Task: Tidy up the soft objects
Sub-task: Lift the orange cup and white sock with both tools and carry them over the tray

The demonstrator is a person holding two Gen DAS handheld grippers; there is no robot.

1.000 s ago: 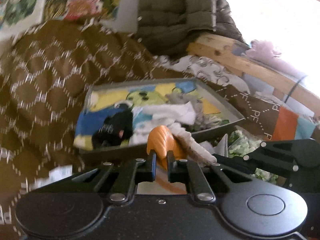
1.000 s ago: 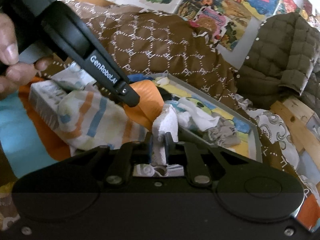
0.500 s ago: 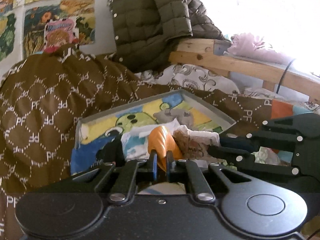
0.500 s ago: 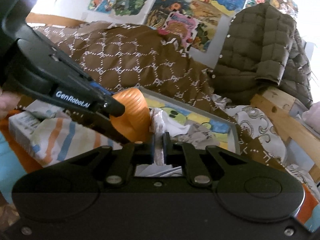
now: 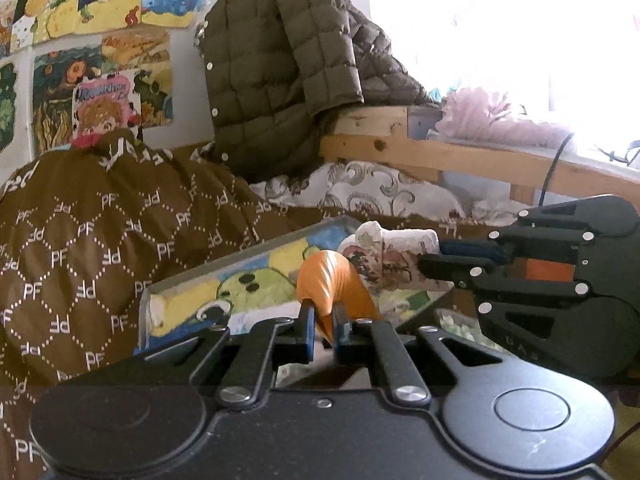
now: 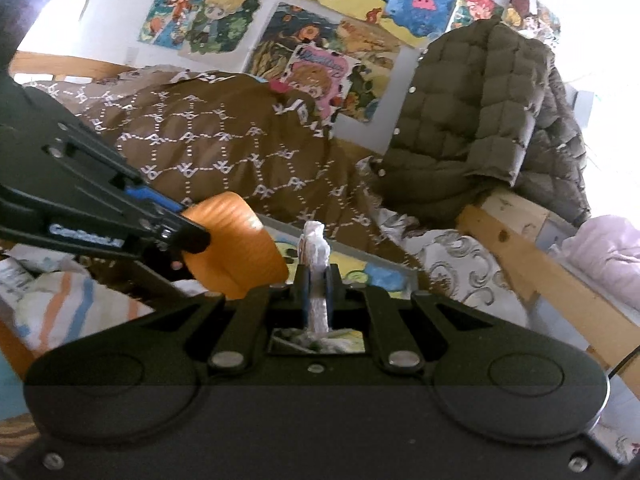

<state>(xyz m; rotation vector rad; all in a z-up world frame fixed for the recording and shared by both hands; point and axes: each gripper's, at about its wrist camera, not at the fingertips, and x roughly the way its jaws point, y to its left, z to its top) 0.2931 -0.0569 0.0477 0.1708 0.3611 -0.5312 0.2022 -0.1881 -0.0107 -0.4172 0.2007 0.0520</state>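
Note:
In the left wrist view my left gripper (image 5: 323, 320) is shut on a ribbed orange cloth (image 5: 328, 284), which bulges up past the fingertips. To its right my right gripper (image 5: 434, 258) pinches a white floral cloth (image 5: 384, 258) just above the grey tray (image 5: 188, 280) with a bright cartoon lining. The right wrist view shows my right gripper (image 6: 316, 280) shut on that white cloth (image 6: 314, 246), a thin strip standing between the pads. My left gripper (image 6: 192, 236) comes in from the left with the orange cloth (image 6: 236, 248) over the tray (image 6: 352, 260).
A brown quilt (image 5: 100, 240) with a PF pattern is heaped behind the tray. An olive quilted jacket (image 5: 280, 80) hangs over a wooden bed rail (image 5: 460, 160). A striped cloth (image 6: 60, 304) lies at the lower left. Posters (image 6: 320, 52) cover the wall.
Both grippers have lifted with their cloths still held. The tray and its contents have sunk low in both views, and the wall and jacket now fill more of them.

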